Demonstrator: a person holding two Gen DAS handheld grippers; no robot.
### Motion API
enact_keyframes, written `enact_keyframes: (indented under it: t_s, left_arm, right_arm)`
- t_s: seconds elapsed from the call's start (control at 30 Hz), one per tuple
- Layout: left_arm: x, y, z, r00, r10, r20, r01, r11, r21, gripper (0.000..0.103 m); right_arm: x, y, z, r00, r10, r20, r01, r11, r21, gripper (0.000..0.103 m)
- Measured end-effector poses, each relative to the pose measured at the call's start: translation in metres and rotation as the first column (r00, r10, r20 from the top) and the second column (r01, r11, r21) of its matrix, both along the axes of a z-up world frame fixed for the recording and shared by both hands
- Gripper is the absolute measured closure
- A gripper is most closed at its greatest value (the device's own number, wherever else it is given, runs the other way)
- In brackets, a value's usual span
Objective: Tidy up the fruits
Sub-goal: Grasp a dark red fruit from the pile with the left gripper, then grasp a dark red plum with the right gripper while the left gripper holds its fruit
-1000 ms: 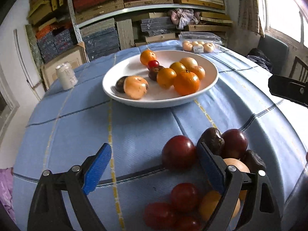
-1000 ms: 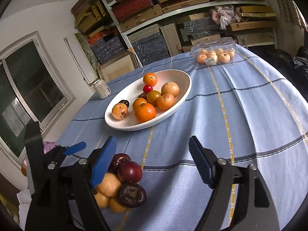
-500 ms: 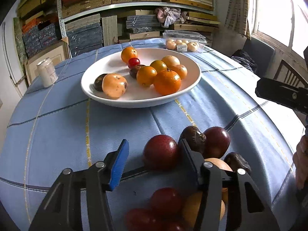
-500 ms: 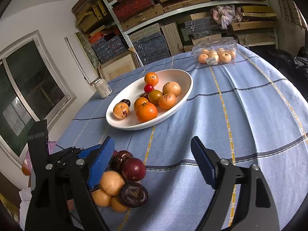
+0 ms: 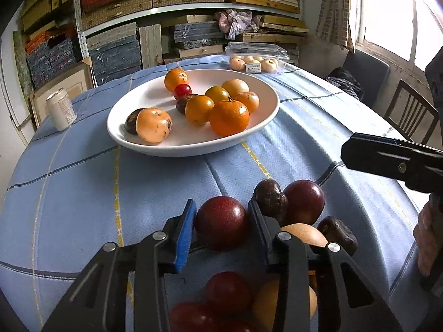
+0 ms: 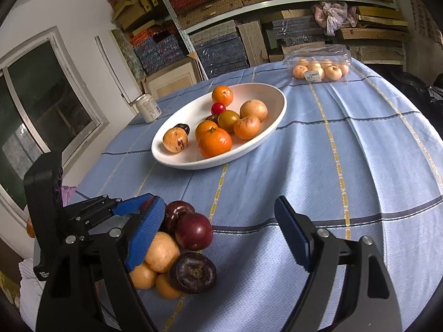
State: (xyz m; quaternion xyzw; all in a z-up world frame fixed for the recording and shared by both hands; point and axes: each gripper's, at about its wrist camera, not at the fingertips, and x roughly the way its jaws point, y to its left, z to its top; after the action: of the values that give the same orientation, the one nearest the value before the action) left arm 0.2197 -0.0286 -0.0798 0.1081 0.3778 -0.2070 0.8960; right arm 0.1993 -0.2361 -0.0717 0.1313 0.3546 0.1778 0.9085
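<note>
On the blue cloth near me lies a pile of loose fruits, dark red, brown and pale orange. My left gripper has its jaws closing on the frontmost dark red fruit, and both pads touch its sides. A wrinkled brown fruit sits just right of that grip. My right gripper is open above bare cloth to the right of the pile, with nothing between its fingers. Further back, a white oval bowl holds oranges, pale fruits, a small red one and dark ones.
A drink can stands left of the bowl. A clear plastic box of pale fruits sits at the table's far edge. Loaded shelves fill the back wall. A chair stands to the right, and a hand shows at the right edge.
The left gripper's jaws have narrowed from wide open until they touch the dark red fruit. The left view has swung slightly left. The right gripper has barely shifted.
</note>
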Motion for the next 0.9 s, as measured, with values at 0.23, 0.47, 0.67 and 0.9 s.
enact_keyframes:
  t_s: [0.23,0.47,0.67,0.9]
  left_arm:
    - [-0.003,0.001,0.001,0.998,0.041,0.047,-0.043,0.998,0.053,0.065]
    - [0.002,0.016,0.01,0.987,0.132,0.096,-0.138,0.989,0.058,0.065]
    - [0.001,0.02,0.013,0.984,0.144,0.105,-0.15,0.987,0.055,0.065]
    - [0.001,0.021,0.013,0.983,0.15,0.107,-0.156,0.986,0.055,0.065]
  right_arm:
    - [0.002,0.015,-0.009,0.997,0.059,-0.04,-0.06,0.997,-0.043,0.023]
    - [0.006,0.033,-0.019,0.99,0.117,-0.074,-0.122,0.99,-0.073,0.027]
    - [0.009,0.038,-0.021,0.982,0.163,-0.093,-0.166,0.986,-0.018,0.032]
    - [0.006,0.046,-0.02,0.974,0.206,-0.095,-0.206,0.979,0.011,0.038]
